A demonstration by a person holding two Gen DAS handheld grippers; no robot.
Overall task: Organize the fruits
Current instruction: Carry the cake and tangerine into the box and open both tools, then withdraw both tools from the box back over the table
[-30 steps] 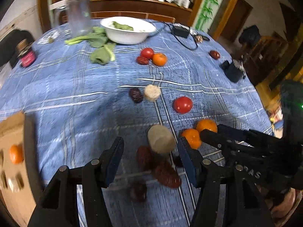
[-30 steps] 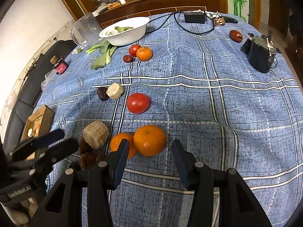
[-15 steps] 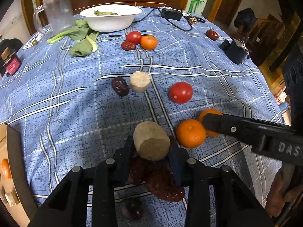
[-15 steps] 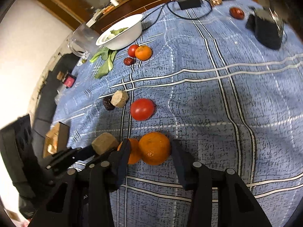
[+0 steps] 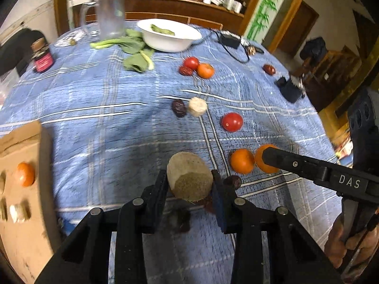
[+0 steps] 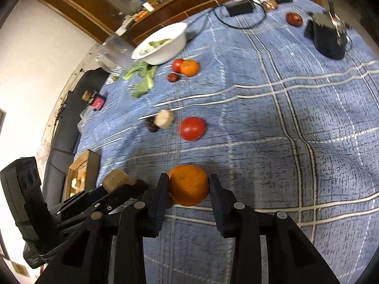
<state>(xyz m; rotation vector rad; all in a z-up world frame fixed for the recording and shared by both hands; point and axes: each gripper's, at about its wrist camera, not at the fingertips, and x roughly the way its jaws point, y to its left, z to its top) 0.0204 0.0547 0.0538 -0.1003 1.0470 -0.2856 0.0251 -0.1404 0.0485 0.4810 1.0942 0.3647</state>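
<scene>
My left gripper (image 5: 189, 184) is shut on a tan cut root chunk (image 5: 189, 177) and holds it just above the blue tablecloth, over some dark dates (image 5: 233, 181). My right gripper (image 6: 188, 185) is shut on an orange mandarin (image 6: 188, 184); in the left wrist view that mandarin (image 5: 266, 158) sits behind the right finger. A second mandarin (image 5: 242, 161) lies beside it. A tomato (image 5: 232, 122), a small root chunk (image 5: 197, 106) with a date (image 5: 178, 108), and a far cluster of a tomato, a date and a mandarin (image 5: 205, 70) lie further back.
A cardboard box (image 5: 21, 177) holding a mandarin stands at the left edge. A white bowl (image 5: 169, 36), greens (image 5: 132, 52), a glass pitcher (image 5: 109, 16), a dark jar (image 5: 42, 55), a black device (image 5: 291, 88) and a charger cable (image 5: 231, 43) are at the back.
Both grippers closed: the left took the tan root chunk and lifted it slightly, the right closed on the mandarin. Both views tilted and shifted.
</scene>
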